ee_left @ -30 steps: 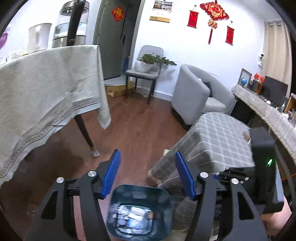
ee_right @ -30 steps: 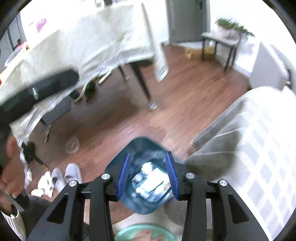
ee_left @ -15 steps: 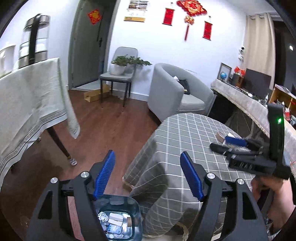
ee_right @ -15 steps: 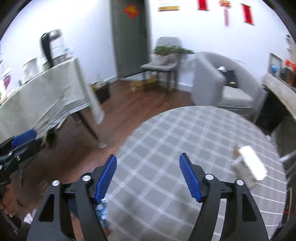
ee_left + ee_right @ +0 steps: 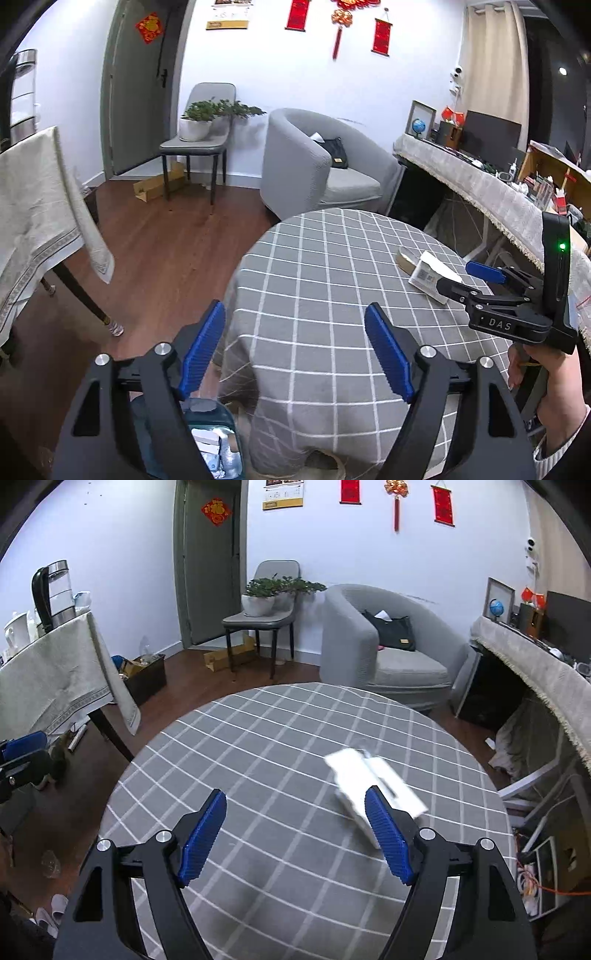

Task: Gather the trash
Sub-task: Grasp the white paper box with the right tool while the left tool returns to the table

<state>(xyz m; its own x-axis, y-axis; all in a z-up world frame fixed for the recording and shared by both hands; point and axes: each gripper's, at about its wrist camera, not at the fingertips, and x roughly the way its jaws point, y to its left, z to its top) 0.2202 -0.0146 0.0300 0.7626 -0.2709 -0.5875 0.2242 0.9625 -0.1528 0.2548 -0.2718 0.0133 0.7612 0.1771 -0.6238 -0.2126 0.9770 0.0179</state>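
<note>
A white carton (image 5: 369, 779) lies on the round table's grey checked cloth (image 5: 280, 746), just past my right gripper's (image 5: 295, 834) right pad. That gripper's jaws are opening, with nothing between them. In the left wrist view the same carton (image 5: 430, 273) lies at the table's far right beside a small brown piece (image 5: 404, 260), and the right gripper (image 5: 461, 277) reaches toward it. My left gripper (image 5: 295, 350) hovers over the table's near edge, jaws opening and empty. A dark teal bin (image 5: 212, 443) holding trash stands on the floor below it.
A table under a beige cloth (image 5: 55, 679) with a kettle (image 5: 51, 594) stands at the left. A chair with potted plants (image 5: 266, 602), a grey armchair (image 5: 388, 646) and a covered sideboard (image 5: 535, 657) lie beyond the round table. A black crate (image 5: 146, 675) sits on the wooden floor.
Both views have swung from the bin on the floor up to the round table. Both pairs of jaws have spread wider. The white carton has come into view.
</note>
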